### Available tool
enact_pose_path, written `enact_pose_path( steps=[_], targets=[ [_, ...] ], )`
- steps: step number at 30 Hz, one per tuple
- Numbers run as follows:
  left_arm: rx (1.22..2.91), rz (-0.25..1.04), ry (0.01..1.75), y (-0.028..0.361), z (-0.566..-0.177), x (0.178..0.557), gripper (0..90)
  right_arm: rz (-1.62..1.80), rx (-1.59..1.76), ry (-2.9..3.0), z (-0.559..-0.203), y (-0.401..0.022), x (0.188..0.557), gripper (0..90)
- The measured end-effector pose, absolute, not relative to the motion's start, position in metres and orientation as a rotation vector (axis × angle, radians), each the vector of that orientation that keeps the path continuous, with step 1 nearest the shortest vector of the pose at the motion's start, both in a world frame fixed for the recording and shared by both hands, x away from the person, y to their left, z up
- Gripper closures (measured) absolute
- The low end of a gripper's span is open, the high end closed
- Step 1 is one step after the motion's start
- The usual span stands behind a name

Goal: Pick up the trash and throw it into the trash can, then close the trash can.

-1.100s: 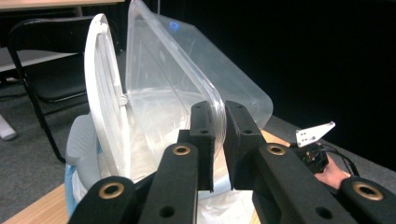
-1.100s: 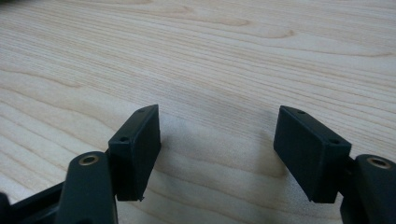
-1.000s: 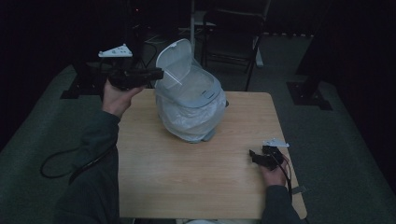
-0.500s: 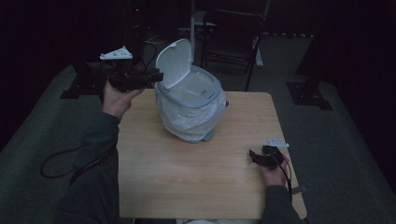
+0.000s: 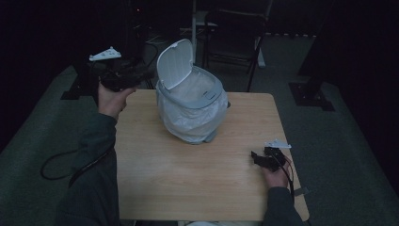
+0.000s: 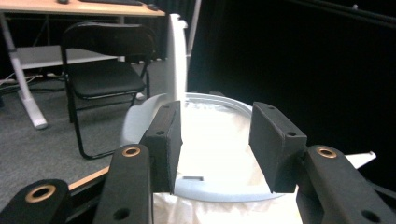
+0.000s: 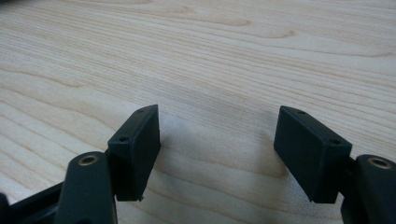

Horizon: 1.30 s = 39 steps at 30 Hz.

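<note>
A small grey bin [image 5: 193, 110] lined with a white plastic bag [image 5: 186, 123] stands on the far half of the wooden table [image 5: 188, 183], slightly left of centre in the high view, and its white lid [image 5: 175, 63] stands raised, hinged up on the far-left side of the rim so that the mouth of the bin lies open. The left gripper [image 5: 141, 75] is held just beside the lid, off the table's far-left corner, its black jaws pointing towards the bin — they have just been opening, and nothing lies between them. In the left gripper view the left gripper [image 6: 215, 144] shows its two pads standing apart with a clear gap, and through that gap the grey rim of the bin [image 6: 224, 192] and the pale bag [image 6: 210, 140] inside it are seen close ahead; the lid [image 6: 176, 56] rises edge-on behind the left pad, upright. A black folding chair [image 6: 105, 70] stands on the grey carpet beyond, near the leg of a desk [image 6: 23, 88]. The right gripper [image 5: 259, 159] rests low at the near-right part of the table, well apart from the bin, held in the person's right hand [image 5: 275, 176] with a cable trailing from it. In the right gripper view the right gripper [image 7: 215, 154] has its jaws wide apart over bare wood grain — no object between the pads, and their shadows fall on the table [image 7: 210, 56] just beneath.
</note>
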<state>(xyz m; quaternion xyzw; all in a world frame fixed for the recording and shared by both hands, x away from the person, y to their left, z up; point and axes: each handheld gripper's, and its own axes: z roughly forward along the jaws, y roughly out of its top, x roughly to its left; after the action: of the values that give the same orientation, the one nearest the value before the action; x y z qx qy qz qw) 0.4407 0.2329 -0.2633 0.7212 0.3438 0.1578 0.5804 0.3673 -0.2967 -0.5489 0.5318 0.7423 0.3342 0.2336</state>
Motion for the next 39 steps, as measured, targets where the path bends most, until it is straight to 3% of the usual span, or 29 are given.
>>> enact_pose_path(
  steps=[21, 39],
  targets=[
    [1.611, 0.424, 0.908, 0.252, -0.271, 0.454, 51.4, 0.918, 1.46, 2.039, -0.549, -0.297, 0.367, 30.6],
    [1.6, 0.476, 0.908, 0.244, -0.277, 0.468, 51.4, 0.916, 1.462, 2.036, -0.549, -0.296, 0.367, 30.2]
  ],
)
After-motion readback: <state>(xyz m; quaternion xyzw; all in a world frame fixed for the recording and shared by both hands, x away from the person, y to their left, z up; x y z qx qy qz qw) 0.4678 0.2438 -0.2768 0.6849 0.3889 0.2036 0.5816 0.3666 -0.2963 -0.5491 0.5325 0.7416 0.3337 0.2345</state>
